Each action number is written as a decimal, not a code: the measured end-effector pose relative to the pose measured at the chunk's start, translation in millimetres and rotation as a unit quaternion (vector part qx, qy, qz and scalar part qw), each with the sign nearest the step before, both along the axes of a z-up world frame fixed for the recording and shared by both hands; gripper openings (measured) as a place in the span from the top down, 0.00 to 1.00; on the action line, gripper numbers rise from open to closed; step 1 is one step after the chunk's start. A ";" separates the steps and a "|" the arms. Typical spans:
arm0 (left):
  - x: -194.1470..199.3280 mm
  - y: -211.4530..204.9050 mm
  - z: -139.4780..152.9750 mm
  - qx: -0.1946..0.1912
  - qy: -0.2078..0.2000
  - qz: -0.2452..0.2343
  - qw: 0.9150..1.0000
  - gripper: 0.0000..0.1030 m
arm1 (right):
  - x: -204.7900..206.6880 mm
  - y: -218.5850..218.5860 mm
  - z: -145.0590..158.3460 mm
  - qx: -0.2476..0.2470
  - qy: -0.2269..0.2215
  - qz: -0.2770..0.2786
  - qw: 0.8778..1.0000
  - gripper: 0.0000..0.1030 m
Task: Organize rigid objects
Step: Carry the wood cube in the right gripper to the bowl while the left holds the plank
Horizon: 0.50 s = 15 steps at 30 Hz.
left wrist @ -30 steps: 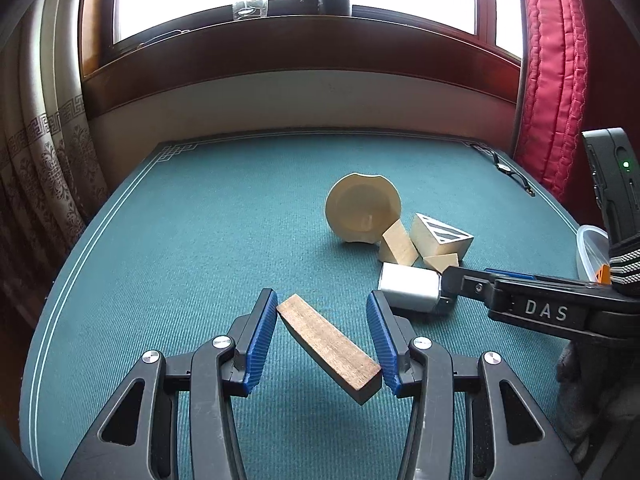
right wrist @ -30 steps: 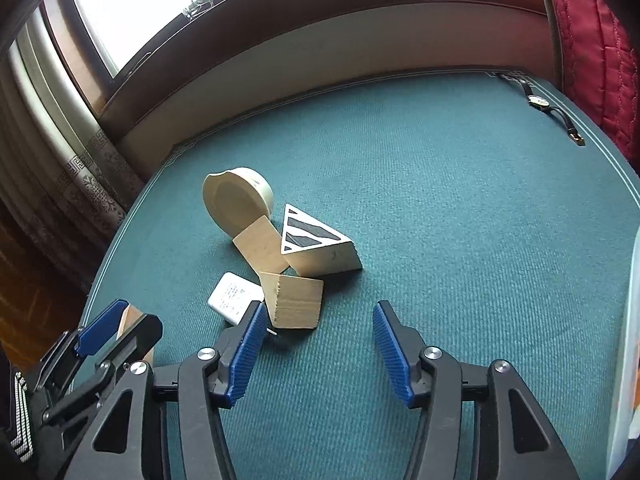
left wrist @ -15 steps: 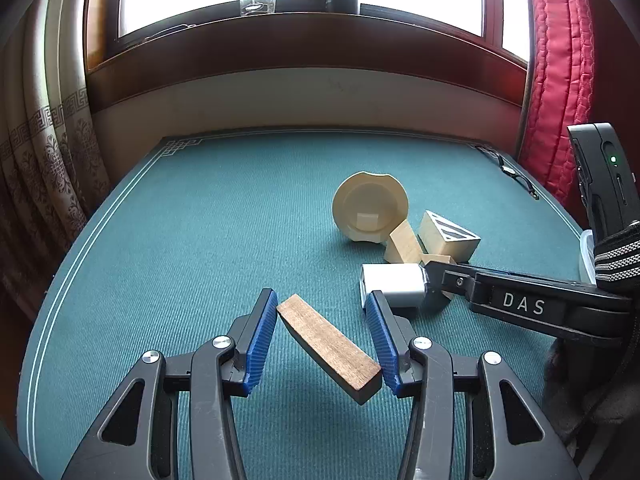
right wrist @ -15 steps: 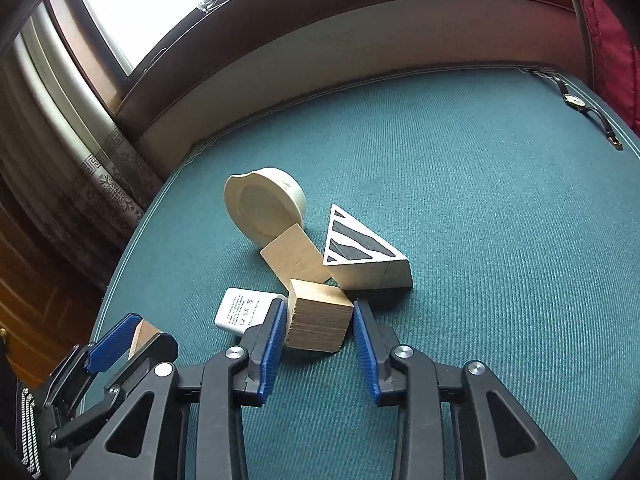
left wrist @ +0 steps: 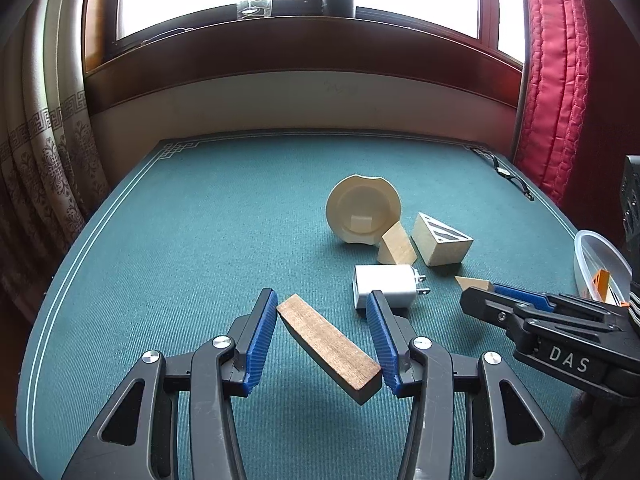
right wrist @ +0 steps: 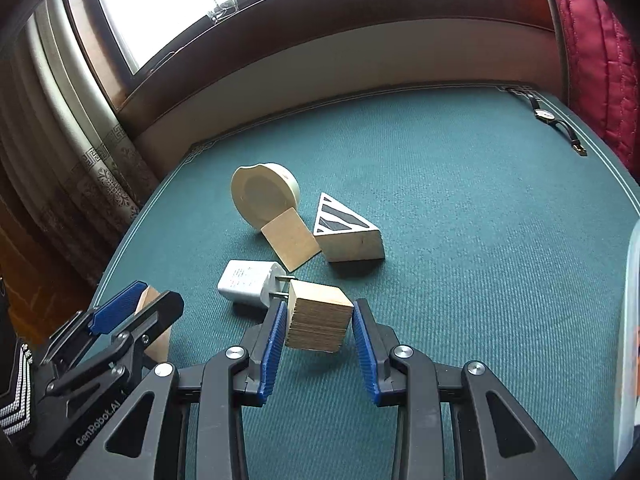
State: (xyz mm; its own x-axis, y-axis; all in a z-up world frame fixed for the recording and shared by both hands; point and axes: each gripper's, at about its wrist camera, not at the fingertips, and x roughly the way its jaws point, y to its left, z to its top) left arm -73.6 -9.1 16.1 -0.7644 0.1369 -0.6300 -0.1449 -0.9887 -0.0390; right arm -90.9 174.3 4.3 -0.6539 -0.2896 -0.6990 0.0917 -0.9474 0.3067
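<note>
My left gripper [left wrist: 322, 330] is shut on a dark wooden plank [left wrist: 328, 342], held askew above the green table. My right gripper [right wrist: 318, 344] is shut on a pale wooden block [right wrist: 318, 318] and holds it just above the cloth; it shows in the left wrist view [left wrist: 486, 292] with the block's tip [left wrist: 468, 282] poking out. On the table lie a white charger plug [left wrist: 384, 290], a round cream wooden piece [left wrist: 362, 216], a tan wedge [left wrist: 396, 246] leaning on it, and a striped triangular block [left wrist: 440, 240].
A clear plastic container [left wrist: 600, 266] stands at the table's right edge. A wristwatch [right wrist: 554, 120] lies at the far right corner. Curtains hang left and right; a wall and window sill lie behind the table.
My right gripper closed on the pale block and lifted it back to the right, away from the charger plug. My left gripper kept its hold on the plank.
</note>
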 end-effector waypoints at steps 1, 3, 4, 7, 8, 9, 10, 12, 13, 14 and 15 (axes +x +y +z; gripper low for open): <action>0.6 1.0 0.3 0.000 0.000 -0.001 1.000 0.54 | 3.7 2.6 0.5 0.002 0.001 -0.004 1.000 0.65; 2.4 2.7 1.3 0.000 0.001 -0.003 1.000 0.54 | 11.1 8.3 1.7 0.005 0.005 -0.012 1.000 0.65; 3.1 3.8 1.7 -0.001 0.002 -0.005 1.000 0.54 | 14.6 11.3 2.2 0.005 0.005 -0.016 1.000 0.65; 5.2 6.9 3.2 -0.001 0.004 -0.010 1.000 0.54 | 24.6 18.9 4.6 0.003 0.006 -0.026 1.000 0.65; 5.8 8.2 3.6 -0.002 0.004 -0.012 1.000 0.54 | 28.0 21.7 5.5 0.002 0.007 -0.029 1.000 0.65; 6.7 9.5 3.8 -0.003 0.005 -0.014 1.000 0.54 | 31.7 24.2 6.3 0.003 0.008 -0.033 0.999 0.65; 7.4 10.8 4.1 -0.004 0.005 -0.016 1.000 0.54 | 35.4 26.8 7.5 0.004 0.010 -0.037 0.999 0.65; 9.6 13.5 4.3 -0.004 0.006 -0.019 1.000 0.54 | 43.2 31.5 10.0 0.007 0.014 -0.045 0.999 0.65; 10.3 14.7 4.6 -0.005 0.007 -0.021 1.000 0.54 | 47.2 34.0 11.7 0.009 0.017 -0.049 0.999 0.65; 10.8 15.9 4.7 -0.005 0.007 -0.023 1.000 0.54 | 51.6 36.9 13.6 0.013 0.022 -0.054 0.998 0.65; 11.9 16.7 4.8 -0.006 0.007 -0.025 1.000 0.54 | 56.1 39.1 15.3 0.018 0.026 -0.060 0.998 0.65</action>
